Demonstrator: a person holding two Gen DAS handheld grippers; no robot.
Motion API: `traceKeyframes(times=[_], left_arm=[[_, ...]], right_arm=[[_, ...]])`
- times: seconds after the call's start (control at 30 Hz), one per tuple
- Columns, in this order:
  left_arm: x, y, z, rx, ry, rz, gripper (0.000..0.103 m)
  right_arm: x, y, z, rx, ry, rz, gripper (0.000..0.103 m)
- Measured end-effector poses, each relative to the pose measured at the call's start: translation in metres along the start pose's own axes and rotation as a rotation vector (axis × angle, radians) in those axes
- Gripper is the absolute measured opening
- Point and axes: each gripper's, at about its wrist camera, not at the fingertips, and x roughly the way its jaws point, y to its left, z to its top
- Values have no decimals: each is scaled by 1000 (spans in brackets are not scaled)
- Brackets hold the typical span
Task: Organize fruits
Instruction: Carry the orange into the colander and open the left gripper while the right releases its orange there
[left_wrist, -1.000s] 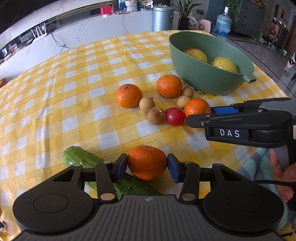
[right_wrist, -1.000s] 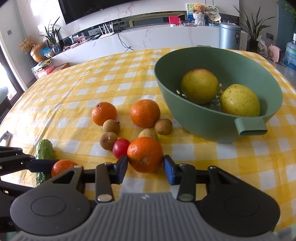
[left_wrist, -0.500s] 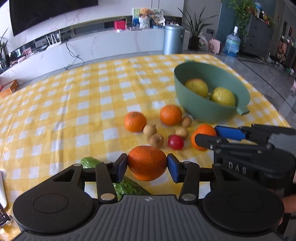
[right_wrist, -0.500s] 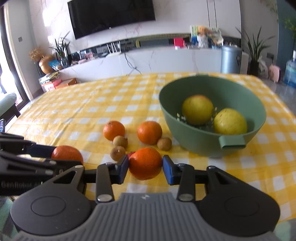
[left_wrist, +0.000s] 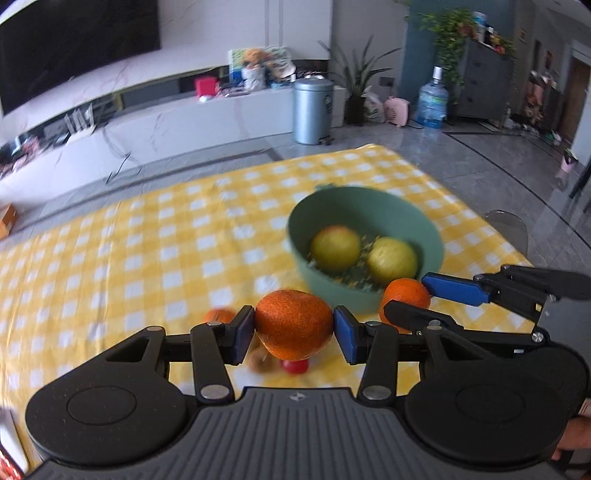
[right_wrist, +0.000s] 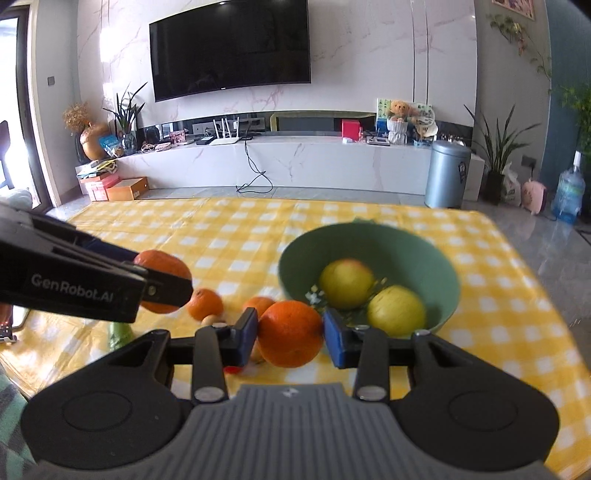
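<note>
- Left gripper (left_wrist: 294, 329) clamped on a rough-skinned orange (left_wrist: 293, 324), blue pads tight against both its sides, fruit clear of the counter.
- Right gripper (right_wrist: 290, 333) clamped on a second orange (right_wrist: 289, 333), pads pressing left and right of it, also lifted off the cloth.
- Each gripper shows in the other's view: right one enters from the right edge of the left wrist view, its orange just in front of the bowl; left one enters from the left edge of the right wrist view.
- Under the held fruit, partly hidden: a small red fruit (left_wrist: 294, 365), likely a cherry tomato, and a brown longan-like fruit (left_wrist: 260, 360), both blurred.
- Loose orange (right_wrist: 205, 303) on the counter left of the right gripper; another orange (right_wrist: 257, 305) peeks out behind the held one.
- Green cucumber end (right_wrist: 119, 334) visible below the left gripper's body.
- Counter (left_wrist: 110, 258) covered with a yellow-and-white check cloth.
- Green bowl (right_wrist: 436, 266) past the grippers, to the right, holding two yellow-green apples (right_wrist: 346, 283), side by side and touching.
- Far: grey lidded bin (right_wrist: 447, 173) on the floor, white marble TV bench, wall TV (right_wrist: 231, 48), water jug (right_wrist: 568, 194) at right.
</note>
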Motion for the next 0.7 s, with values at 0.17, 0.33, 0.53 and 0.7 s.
traceKeyframes(times=[0.17,0.33,0.53,0.7], left_arm=[[10,-14,25,33,1,-44,53],[27,-24,45,42,20,-71,53],[51,-33,64,57,54,-90,53],[79,-34,70,54,112,-110,52]], right_arm=[[0,-24,27,-68,53,16,36],[8,-44,52,-122,120,26,36],[34,-63,70,-177,220,30,36],[59,-74,73,-204,306,47,36]])
